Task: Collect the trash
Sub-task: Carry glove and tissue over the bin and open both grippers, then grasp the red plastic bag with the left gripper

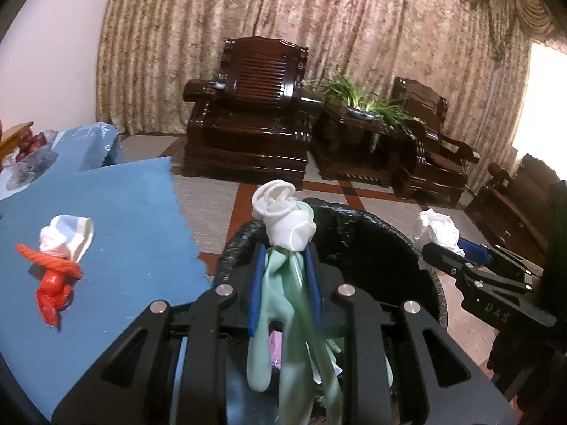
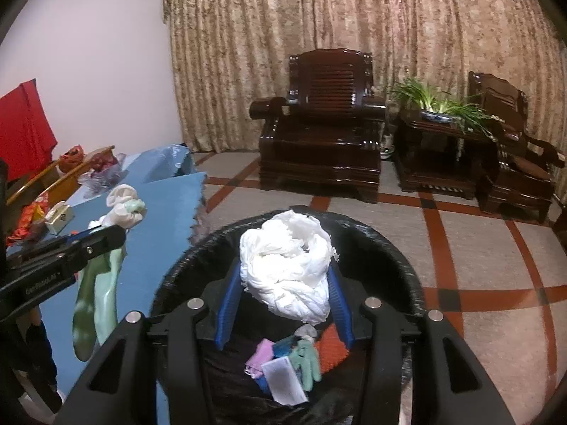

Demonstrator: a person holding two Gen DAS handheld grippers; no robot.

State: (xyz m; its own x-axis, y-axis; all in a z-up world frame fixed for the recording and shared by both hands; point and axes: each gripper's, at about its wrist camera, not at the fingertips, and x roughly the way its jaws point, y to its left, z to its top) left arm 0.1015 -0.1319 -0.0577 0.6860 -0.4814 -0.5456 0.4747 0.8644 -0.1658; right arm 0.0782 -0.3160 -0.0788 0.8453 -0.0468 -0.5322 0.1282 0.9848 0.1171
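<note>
Left wrist view: the left hand-held gripper [image 1: 283, 265] pinches a green glove [image 1: 283, 290] over the black bin [image 1: 372, 226]; the right hand-held gripper [image 2: 283, 276] pinches crumpled tissue [image 2: 287, 265] above it. Some trash already lies inside, while a red net [image 1: 53, 283] and white wad [image 1: 67, 237] remain near the tabletop's [image 1: 134, 219] left edge.

We're losing the green glove's [image 1: 301, 336] fingertips to blur at the left view's bottom edge, and the white wad [image 2: 288, 265] is hiding the bin's [image 2: 389, 248] far inner wall.
</note>
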